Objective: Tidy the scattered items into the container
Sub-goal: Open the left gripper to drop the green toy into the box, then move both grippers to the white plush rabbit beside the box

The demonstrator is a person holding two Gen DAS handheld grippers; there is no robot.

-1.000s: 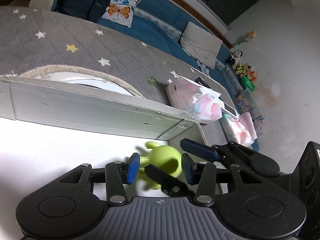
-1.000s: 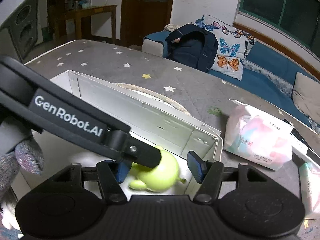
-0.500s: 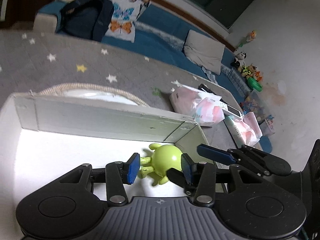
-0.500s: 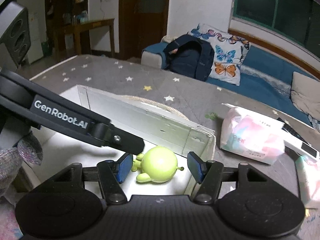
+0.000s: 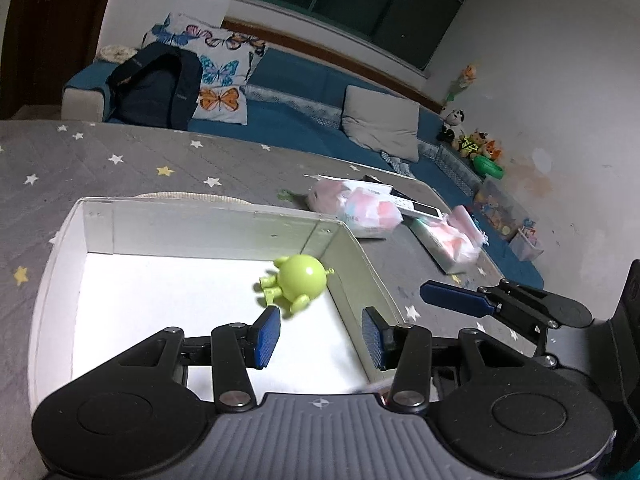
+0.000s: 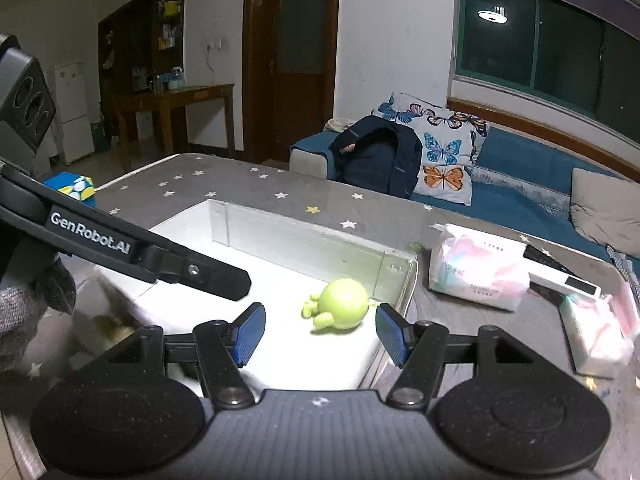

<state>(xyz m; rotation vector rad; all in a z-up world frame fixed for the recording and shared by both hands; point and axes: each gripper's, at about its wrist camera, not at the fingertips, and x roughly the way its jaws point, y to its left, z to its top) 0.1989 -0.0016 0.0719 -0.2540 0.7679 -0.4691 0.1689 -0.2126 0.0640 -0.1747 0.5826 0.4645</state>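
The green toy [image 5: 301, 283] lies inside the white box [image 5: 60, 248], in its corner at about 2 o'clock from the box's middle, so this drop looks finished. The left claw [image 5: 318, 336] hangs above the box with its jaws apart and empty; the right claw [image 6: 322, 332] is likewise spread wide, holding nothing. On the grey star-patterned tabletop [image 5: 132, 164], at 3 o'clock of the box, the pink tissue packs [image 6: 478, 276] lie outside it. The next move probably calls for swinging a claw over to the nearest pack and opening wide enough for its soft bulk.
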